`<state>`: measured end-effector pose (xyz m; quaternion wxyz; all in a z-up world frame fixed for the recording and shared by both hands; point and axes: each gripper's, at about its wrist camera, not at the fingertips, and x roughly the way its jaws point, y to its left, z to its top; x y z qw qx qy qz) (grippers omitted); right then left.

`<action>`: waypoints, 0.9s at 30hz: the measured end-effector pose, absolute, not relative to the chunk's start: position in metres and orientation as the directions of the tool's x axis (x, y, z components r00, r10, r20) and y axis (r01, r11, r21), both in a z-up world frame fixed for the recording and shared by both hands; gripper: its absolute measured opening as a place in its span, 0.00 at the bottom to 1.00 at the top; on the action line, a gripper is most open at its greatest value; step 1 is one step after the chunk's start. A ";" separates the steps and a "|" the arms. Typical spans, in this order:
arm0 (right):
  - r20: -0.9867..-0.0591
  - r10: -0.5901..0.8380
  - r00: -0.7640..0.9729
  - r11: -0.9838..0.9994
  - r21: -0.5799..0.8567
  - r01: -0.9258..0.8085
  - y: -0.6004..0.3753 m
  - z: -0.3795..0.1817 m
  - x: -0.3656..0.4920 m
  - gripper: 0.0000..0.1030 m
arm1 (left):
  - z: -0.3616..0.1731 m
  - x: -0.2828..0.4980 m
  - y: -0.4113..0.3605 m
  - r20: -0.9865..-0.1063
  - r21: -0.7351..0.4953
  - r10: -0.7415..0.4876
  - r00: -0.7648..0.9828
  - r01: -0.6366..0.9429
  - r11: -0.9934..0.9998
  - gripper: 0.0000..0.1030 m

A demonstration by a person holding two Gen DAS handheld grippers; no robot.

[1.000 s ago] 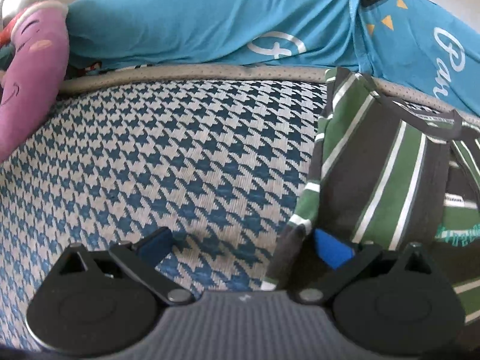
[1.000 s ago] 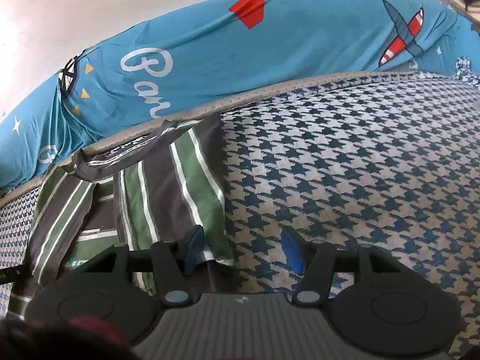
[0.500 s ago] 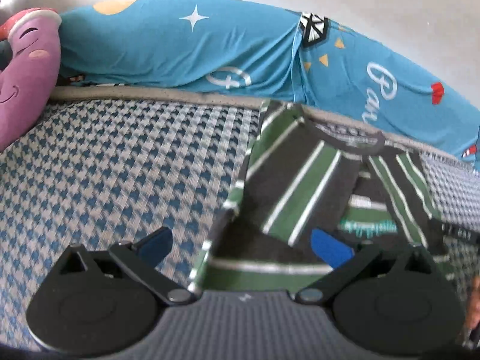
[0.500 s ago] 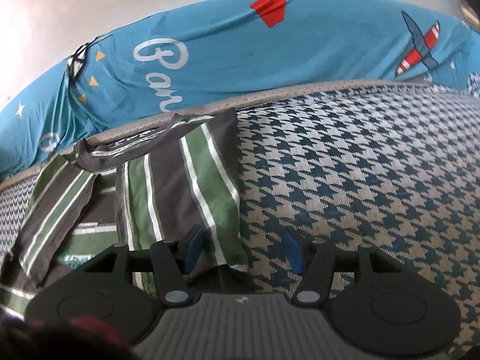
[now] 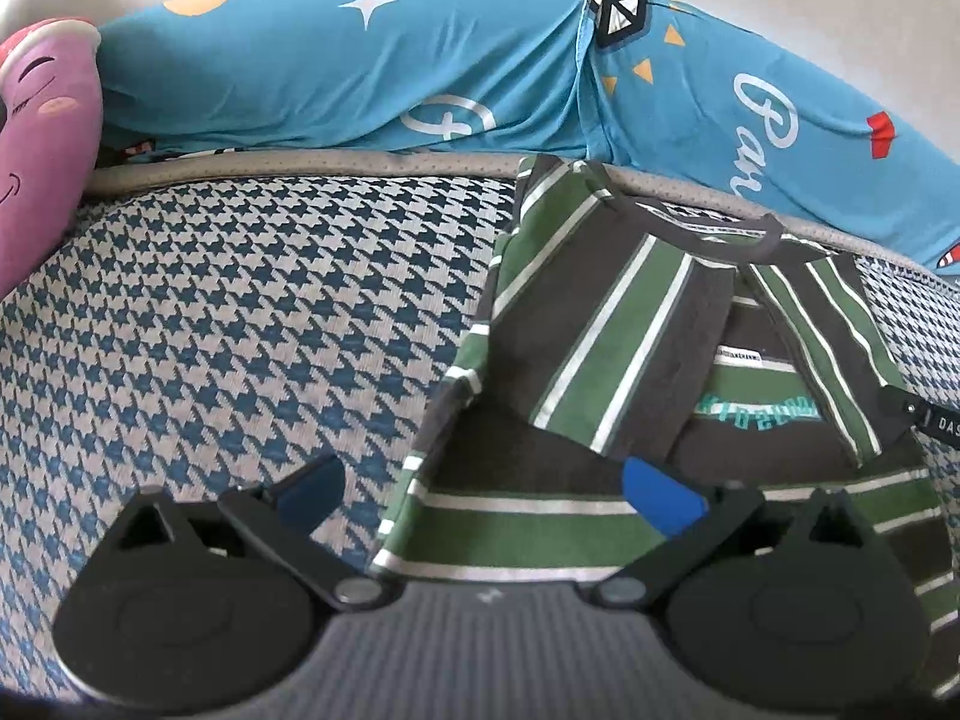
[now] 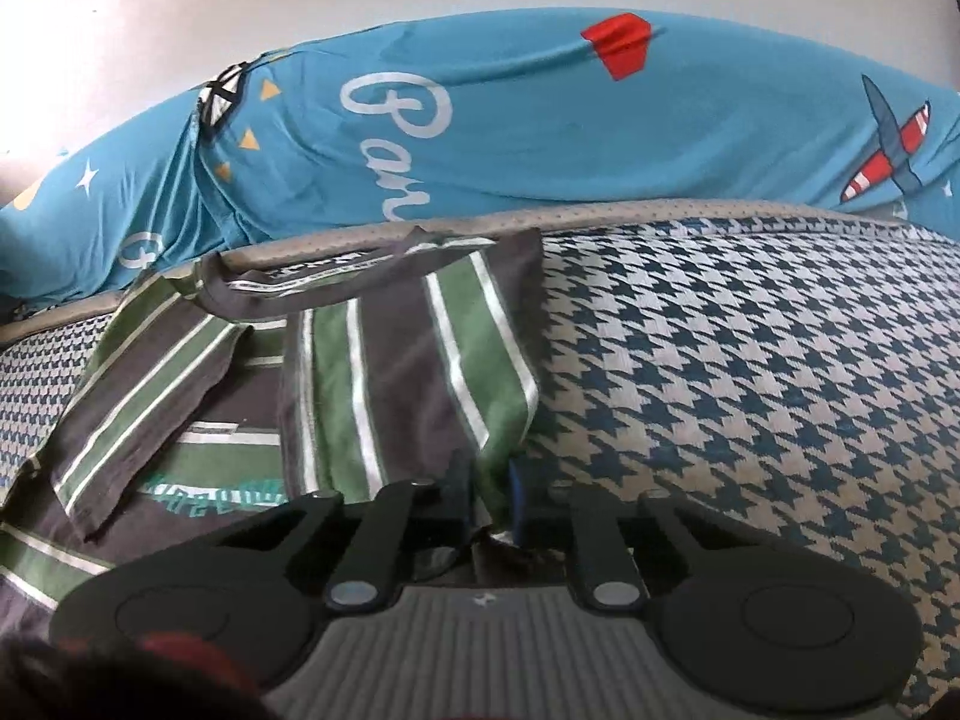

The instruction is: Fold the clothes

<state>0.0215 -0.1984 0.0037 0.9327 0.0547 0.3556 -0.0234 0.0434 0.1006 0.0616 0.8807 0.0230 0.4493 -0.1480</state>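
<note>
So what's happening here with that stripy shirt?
Someone is folding a green and grey striped T-shirt on a houndstooth-patterned bed, using a hand-held gripper in each hand. Both sleeves are already folded in over the front. The right gripper is shut on the shirt's right edge, near the folded sleeve. The left gripper is open, hanging over the shirt's lower left edge without holding it. A blue printed quilt lies along the far side.

One striped shirt [image 5: 606, 372], one blue printed sheet [image 5: 372, 78], one purple cushion [image 5: 36, 144], one houndstooth mattress [image 5: 228, 324], and two grippers.
</note>
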 end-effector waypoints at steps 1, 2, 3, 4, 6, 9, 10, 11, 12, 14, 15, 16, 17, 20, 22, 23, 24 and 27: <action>-0.659 -0.002 0.752 0.993 0.087 0.079 -0.197 0.005 0.021 0.12 | 0.062 0.043 0.101 -0.798 -0.092 -0.239 0.553 0.281 0.955 1.00; -0.652 0.000 0.759 0.993 0.089 0.076 -0.196 0.007 0.020 0.12 | 0.062 0.043 0.102 -0.798 -0.091 -0.238 0.554 0.280 0.956 1.00; -0.644 0.003 0.765 0.993 0.090 0.072 -0.195 0.009 0.019 0.12 | 0.062 0.043 0.102 -0.797 -0.090 -0.237 0.555 0.278 0.956 1.00; -0.637 0.007 0.770 0.994 0.088 0.064 -0.193 0.012 0.019 0.12 | 0.062 0.044 0.103 -0.797 -0.090 -0.236 0.556 0.277 0.957 1.00; -0.623 0.020 0.782 0.995 0.085 0.042 -0.188 0.016 0.018 0.12 | 0.062 0.044 0.104 -0.796 -0.091 -0.235 0.558 0.274 0.958 1.00; -0.604 0.041 0.796 0.996 0.083 0.012 -0.179 0.022 0.016 0.12 | 0.063 0.045 0.106 -0.795 -0.091 -0.231 0.561 0.267 0.959 1.00; -0.601 0.047 0.798 0.996 0.084 0.004 -0.177 0.023 0.016 0.12 | 0.062 0.045 0.107 -0.796 -0.090 -0.230 0.561 0.266 0.960 1.00; -0.598 0.054 0.799 0.996 0.085 -0.004 -0.174 0.024 0.016 0.12 | 0.062 0.045 0.107 -0.796 -0.088 -0.229 0.560 0.267 0.960 1.00; -0.595 0.060 0.801 0.996 0.086 -0.011 -0.172 0.024 0.016 0.12 | 0.062 0.045 0.107 -0.796 -0.087 -0.228 0.560 0.268 0.960 1.00; -0.597 0.051 0.801 0.996 0.084 -0.001 -0.170 0.023 0.017 0.12 | 0.062 0.044 0.107 -0.797 -0.085 -0.228 0.559 0.270 0.959 1.00; -0.605 0.037 0.795 0.996 0.083 0.017 -0.171 0.021 0.018 0.12 | 0.061 0.044 0.107 -0.798 -0.084 -0.228 0.558 0.271 0.959 1.00; -0.617 0.024 0.786 0.996 0.086 0.036 -0.173 0.019 0.020 0.12 | 0.061 0.044 0.106 -0.799 -0.084 -0.227 0.557 0.270 0.959 1.00; -0.627 0.019 0.779 0.994 0.092 0.050 -0.176 0.017 0.021 0.12 | 0.061 0.045 0.106 -0.800 -0.086 -0.228 0.555 0.270 0.959 1.00; -0.635 0.002 0.773 0.992 0.098 0.078 -0.184 0.013 0.020 0.13 | 0.061 0.045 0.106 -0.799 -0.093 -0.232 0.555 0.268 0.959 1.00; -0.635 0.002 0.773 0.989 0.114 0.092 -0.191 0.011 0.019 0.15 | 0.061 0.045 0.106 -0.800 -0.095 -0.233 0.553 0.267 0.959 1.00; -0.636 0.002 0.771 0.987 0.124 0.100 -0.195 0.010 0.019 0.17 | 0.060 0.045 0.106 -0.800 -0.094 -0.233 0.552 0.267 0.959 1.00; -0.638 0.002 0.770 0.985 0.133 0.107 -0.198 0.009 0.020 0.17 | 0.060 0.045 0.105 -0.802 -0.092 -0.231 0.552 0.268 0.959 1.00; -0.647 0.003 0.762 0.979 0.158 0.130 -0.207 0.005 0.023 0.26 | 0.059 0.045 0.102 -0.804 -0.089 -0.232 0.548 0.275 0.957 1.00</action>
